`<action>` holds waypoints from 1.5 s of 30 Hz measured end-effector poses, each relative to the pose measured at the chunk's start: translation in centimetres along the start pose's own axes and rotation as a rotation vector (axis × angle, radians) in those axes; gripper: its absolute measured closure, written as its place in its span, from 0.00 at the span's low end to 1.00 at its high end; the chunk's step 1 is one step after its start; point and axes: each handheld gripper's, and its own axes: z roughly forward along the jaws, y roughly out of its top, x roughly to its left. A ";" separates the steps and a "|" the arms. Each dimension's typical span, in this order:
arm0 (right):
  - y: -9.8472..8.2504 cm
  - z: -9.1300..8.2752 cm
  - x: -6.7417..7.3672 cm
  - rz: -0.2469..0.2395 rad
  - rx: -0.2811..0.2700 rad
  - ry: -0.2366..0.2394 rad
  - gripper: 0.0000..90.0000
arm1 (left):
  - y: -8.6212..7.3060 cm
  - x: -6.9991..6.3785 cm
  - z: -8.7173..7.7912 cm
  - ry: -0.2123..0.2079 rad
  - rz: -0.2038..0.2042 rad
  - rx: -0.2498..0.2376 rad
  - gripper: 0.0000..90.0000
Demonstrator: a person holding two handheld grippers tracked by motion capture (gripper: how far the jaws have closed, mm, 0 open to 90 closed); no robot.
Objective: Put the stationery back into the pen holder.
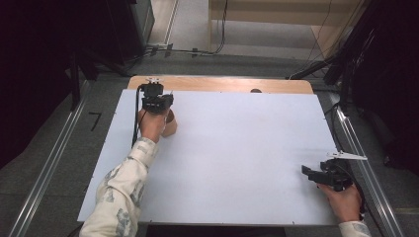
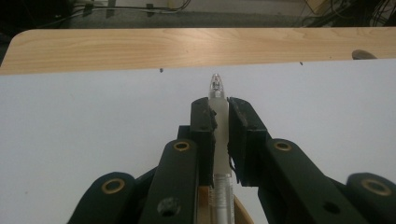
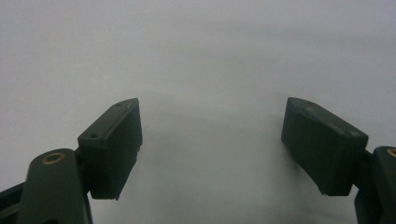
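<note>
Here the left gripper (image 2: 219, 121) has its jaws pinched narrow on a pen (image 2: 218, 100) — a clear, pale barrel standing between the two black pads, its see-through tip poking out just past the fingertips (image 2: 201, 109) and pointing toward the far wooden edge (image 2: 140, 49) of the table. Lower down, between the finger arms, the barrel runs on toward the camera, and a spring-like ribbing can be made out inside it. Under the fingers, close to the lens, a bit of a tan, round thing shows; in the high view it is a tan cup (image 1: 170, 126) sitting just beside the left hand (image 1: 152, 124), under that gripper (image 1: 157, 101). What it is exactly cannot be told.

No brand, label or writing can be read on the pen, the cup or either gripper.

The right gripper (image 3: 212, 140) stands wide open — its two dark pads (image 3: 114, 140) well apart, with bare white sheet (image 3: 210, 56) between and beyond them. In the high view it (image 1: 309, 173) lies at the near right corner of the sheet (image 1: 237, 163), held low by the right hand (image 1: 343, 200), its fingers pointing left across the table, well apart from the left gripper and the pen.

A patterned pale sleeve (image 1: 123, 187) covers the left forearm.
</note>
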 end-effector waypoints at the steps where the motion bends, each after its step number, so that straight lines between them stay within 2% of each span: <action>1: 0.0 0.0 0.0 -0.001 0.000 0.000 0.21 | 0.0 0.0 0.1 0.006 -0.003 -0.003 0.90; 9: 0.0 0.0 0.0 0.002 -0.001 0.002 0.21 | 0.6 0.3 0.3 0.012 0.002 -0.017 0.90; 16: 0.0 0.0 0.0 0.001 -0.001 0.002 0.21 | 1.2 0.6 0.6 0.011 -0.022 -0.040 0.90; 20: 0.0 0.0 0.0 0.002 -0.001 0.002 0.21 | 1.3 0.9 0.8 0.016 -0.024 -0.037 0.90; 30: 0.0 0.0 -0.1 0.000 -0.003 0.003 0.21 | 2.5 0.9 1.0 0.030 -0.011 -0.059 0.90; 41: -0.1 0.0 -0.1 0.003 -0.001 0.001 0.21 | 2.4 0.6 0.7 0.034 0.010 -0.056 0.90; 45: -0.1 0.0 -0.1 0.002 0.000 -0.001 0.21 | 2.1 0.5 0.4 0.043 0.018 -0.040 0.89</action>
